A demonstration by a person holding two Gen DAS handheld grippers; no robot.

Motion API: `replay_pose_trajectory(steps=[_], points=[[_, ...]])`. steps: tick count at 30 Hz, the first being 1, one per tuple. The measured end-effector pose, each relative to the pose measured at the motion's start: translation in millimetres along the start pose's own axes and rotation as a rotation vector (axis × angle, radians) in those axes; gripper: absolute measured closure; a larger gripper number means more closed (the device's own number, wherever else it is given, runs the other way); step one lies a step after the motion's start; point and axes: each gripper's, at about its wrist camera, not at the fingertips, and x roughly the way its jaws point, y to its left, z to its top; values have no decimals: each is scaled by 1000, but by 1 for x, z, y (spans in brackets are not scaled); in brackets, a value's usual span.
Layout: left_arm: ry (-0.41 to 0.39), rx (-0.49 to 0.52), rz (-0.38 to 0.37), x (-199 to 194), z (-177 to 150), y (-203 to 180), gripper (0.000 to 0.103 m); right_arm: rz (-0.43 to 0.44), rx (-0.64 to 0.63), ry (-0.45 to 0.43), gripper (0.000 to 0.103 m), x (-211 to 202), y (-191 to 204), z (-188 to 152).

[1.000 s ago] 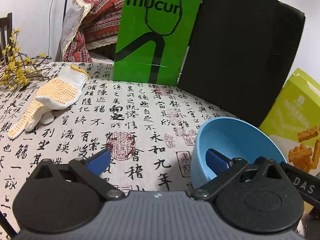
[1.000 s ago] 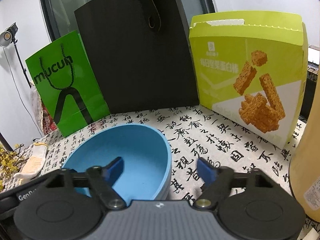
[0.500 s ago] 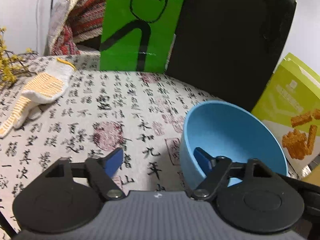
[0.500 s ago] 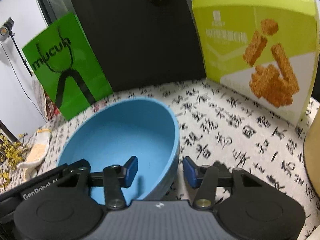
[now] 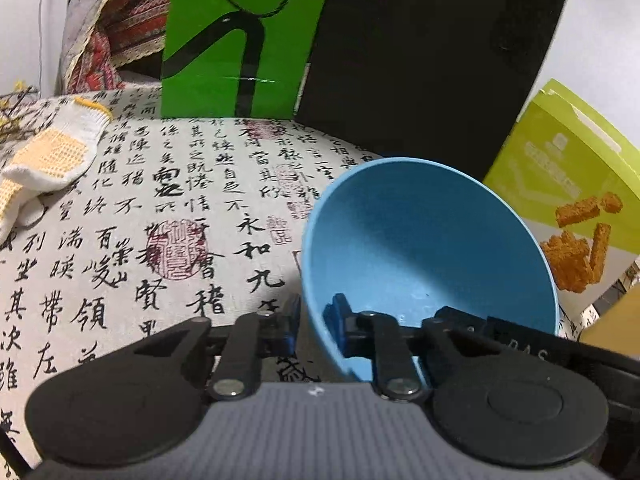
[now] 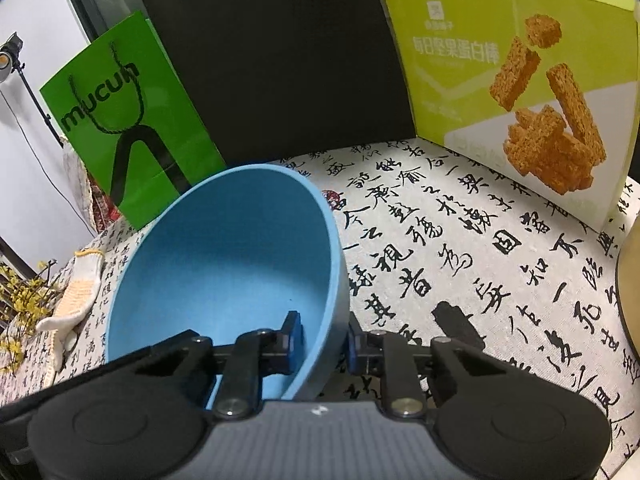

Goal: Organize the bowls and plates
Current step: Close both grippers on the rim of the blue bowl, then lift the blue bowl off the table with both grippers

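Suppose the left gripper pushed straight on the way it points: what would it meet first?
The left gripper is closing across the blue bowl's near wall. Straight on, it would probably shove the bowl first; beyond that stands the black bag, though depth is unclear.

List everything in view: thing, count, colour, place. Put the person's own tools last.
bowl: one, blue, tilted, middle of the table
tablecloth: one, cream with black writing, over the table
glove: one, white and yellow, far left
twigs: several, yellow flowers, left edge
bag: one, green, standing at the back
black bag: one, beside the green one
snack box: one, lime green, back right
left tool: closing astride the bowl's rim
right tool: closing astride the opposite rim
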Motion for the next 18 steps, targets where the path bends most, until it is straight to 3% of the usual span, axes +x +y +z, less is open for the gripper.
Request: replay_pose_trajectory(steps=[18], points=[[-70,71,28,-8,-1,-9,86,13,38,-5,84,-1,-2,-1]])
